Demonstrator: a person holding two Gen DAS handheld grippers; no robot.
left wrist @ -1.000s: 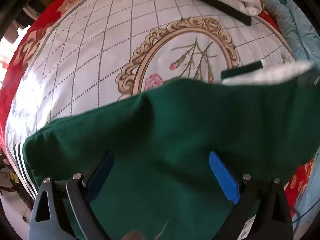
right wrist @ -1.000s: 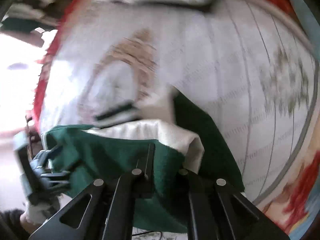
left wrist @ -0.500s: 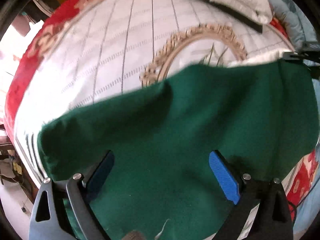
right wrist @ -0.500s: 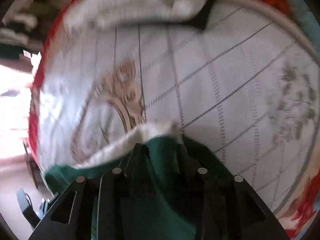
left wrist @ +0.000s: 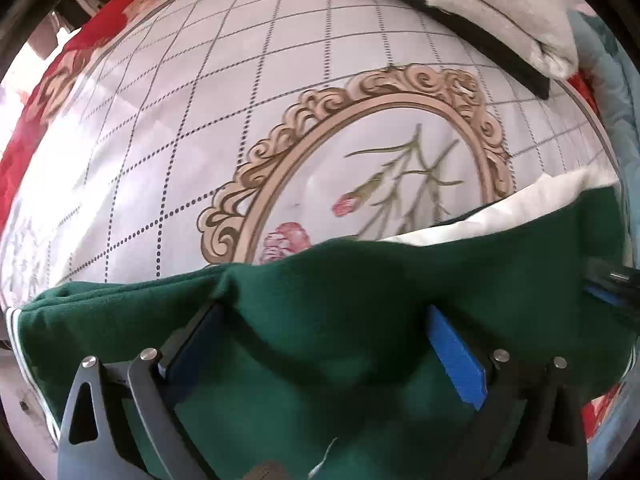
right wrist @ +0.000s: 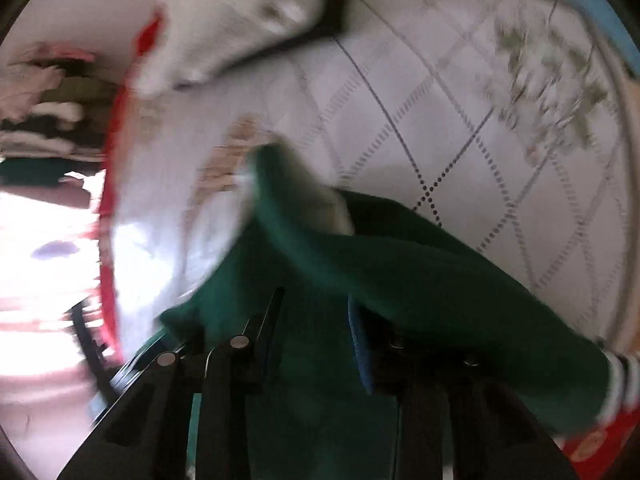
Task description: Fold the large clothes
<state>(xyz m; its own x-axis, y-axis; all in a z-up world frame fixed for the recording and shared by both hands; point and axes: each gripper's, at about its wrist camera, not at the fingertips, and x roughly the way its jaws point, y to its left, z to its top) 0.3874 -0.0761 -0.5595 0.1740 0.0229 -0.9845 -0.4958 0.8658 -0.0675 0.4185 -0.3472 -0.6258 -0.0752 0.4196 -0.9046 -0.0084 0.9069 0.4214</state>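
Plainly, the green garment (left wrist: 360, 292) lies on a bed whose sheet (left wrist: 208, 128) shows a grid pattern, an oval scroll frame and pink flowers, with a red border (left wrist: 24, 152) along its edge. In the left wrist view the garment fills the lower half; its far edge runs across the middle, and a white lining (left wrist: 532, 208) shows at the right where the cloth turns over. A striped cuff or hem at the far left edge is cut off by the lens.

The left claw (left wrist: 320, 344) stands wide apart, its 2 blue pads well separated, jaws just opened further. Green cloth lies between and under the fingers, and part of the left finger is covered by a fold, yet the pads do not press on it.

The right wrist view is badly blurred. The right claw (right wrist: 316, 320) has its jaws near together, just closing, with a blue pad (right wrist: 360, 348) showing and green cloth draped over and between them. Whether the pads actually pinch the cloth I cannot tell. A white-lined corner (right wrist: 320, 204) of the garment sticks up beyond the fingers, and a striped cuff (right wrist: 624, 376) shows at the right edge.

At the far side of the bed lies a white and black folded item (left wrist: 500, 8). At the right a pale blue cloth (left wrist: 612, 92) is mostly cut off.
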